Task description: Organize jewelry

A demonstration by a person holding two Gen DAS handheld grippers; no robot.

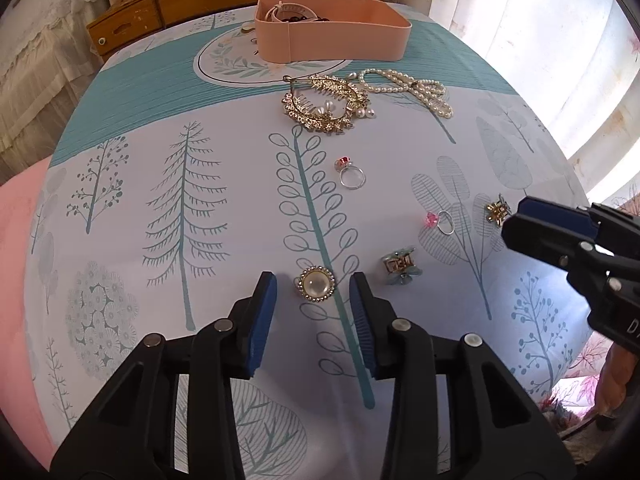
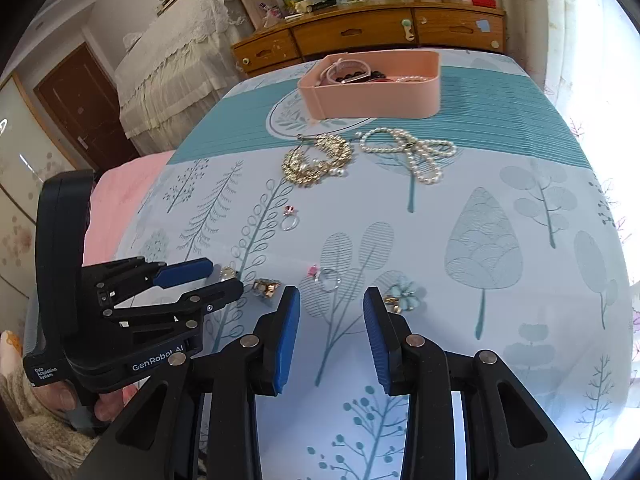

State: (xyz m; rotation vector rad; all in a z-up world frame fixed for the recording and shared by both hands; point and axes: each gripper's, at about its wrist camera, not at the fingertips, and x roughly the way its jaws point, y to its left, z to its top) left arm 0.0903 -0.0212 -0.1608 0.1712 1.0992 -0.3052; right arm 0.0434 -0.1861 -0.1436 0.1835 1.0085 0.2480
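A table with a blue tree-print cloth [image 1: 160, 128] holds the jewelry. The left tool [image 1: 313, 286] is wide open around a round pearl brooch with a sparkly gold rim [image 1: 316, 284]. The right tool [image 2: 331, 300] is wide open and empty. The flat brooch could slip out, or the cloth could get pinched.

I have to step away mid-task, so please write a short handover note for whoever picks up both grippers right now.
Left hand-held gripper: open, straddling the round pearl brooch, not closed.
Right hand-held gripper: open, empty, near the pink-stone ring.
Done: pink box already holds some pieces.
Left on the cloth: brooch, two rings including the red-stone ring, two small clips, gold hair comb, pearl necklace.
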